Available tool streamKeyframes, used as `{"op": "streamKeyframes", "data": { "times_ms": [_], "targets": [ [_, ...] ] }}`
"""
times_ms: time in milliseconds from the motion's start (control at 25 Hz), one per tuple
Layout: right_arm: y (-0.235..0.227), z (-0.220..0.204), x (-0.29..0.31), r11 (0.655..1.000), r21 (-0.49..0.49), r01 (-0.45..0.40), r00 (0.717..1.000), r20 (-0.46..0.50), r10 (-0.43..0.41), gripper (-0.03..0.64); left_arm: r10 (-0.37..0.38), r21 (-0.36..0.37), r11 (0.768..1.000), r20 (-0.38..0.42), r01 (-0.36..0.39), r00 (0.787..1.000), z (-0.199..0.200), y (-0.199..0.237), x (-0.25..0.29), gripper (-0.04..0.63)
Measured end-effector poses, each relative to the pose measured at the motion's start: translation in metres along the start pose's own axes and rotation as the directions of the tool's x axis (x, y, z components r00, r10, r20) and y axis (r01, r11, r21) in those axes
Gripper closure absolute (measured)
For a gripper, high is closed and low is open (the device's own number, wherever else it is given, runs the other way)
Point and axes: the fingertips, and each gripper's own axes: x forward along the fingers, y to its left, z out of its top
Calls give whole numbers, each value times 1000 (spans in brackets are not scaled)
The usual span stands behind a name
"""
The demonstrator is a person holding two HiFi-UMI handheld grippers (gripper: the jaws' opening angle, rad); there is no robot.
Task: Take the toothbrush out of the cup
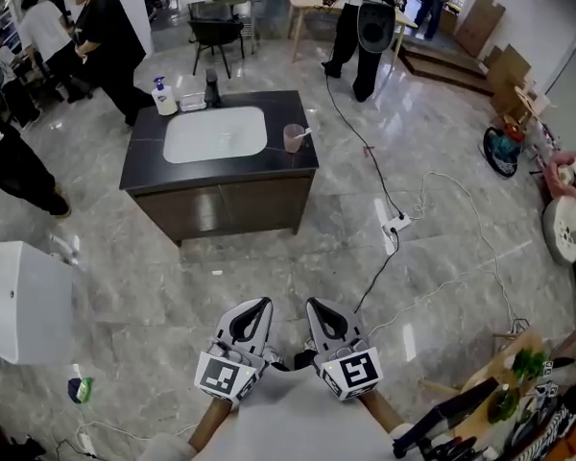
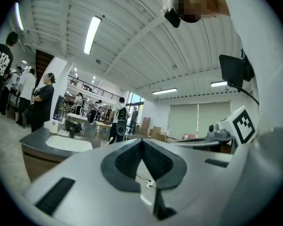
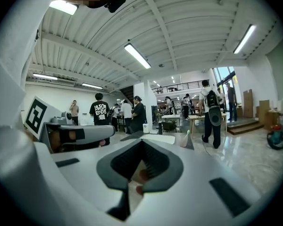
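L gripper (image 1: 252,317) & R gripper (image 1: 324,320): my jaws pressed together, empty. Toothbrush (image 1: 305,133) in cup (image 1: 294,140), right end of counter (image 1: 221,166), well ahead. I'd close in, spread R, pinch handle, lift straight up

Head view steeply down; gripper views level, sharing counter (image 1: 142,166).

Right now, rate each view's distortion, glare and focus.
Head view: sharp, evenly lit, faint sheen on the polished floor. Left gripper view: heavy fisheye, black corners, the near hand-held gripper soft. Right gripper view: same fisheye; ceiling strip light blown out.
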Motion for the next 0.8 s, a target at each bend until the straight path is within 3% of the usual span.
{"op": "streamKeyframes", "data": {
  "times_ms": [600, 800],
  "targets": [
    [-13, -9, 26, 1000, 13, 11, 999, -31, -10, 612, 2, -37, 999, 11, -2, 1000, -8, 22, 12, 600],
    [-28, -8, 49, 1000, 24, -12, 1000, -15, 13, 612, 17, -7, 1000, -12, -17, 1000, -15, 39, 30, 600]
  ]
}}
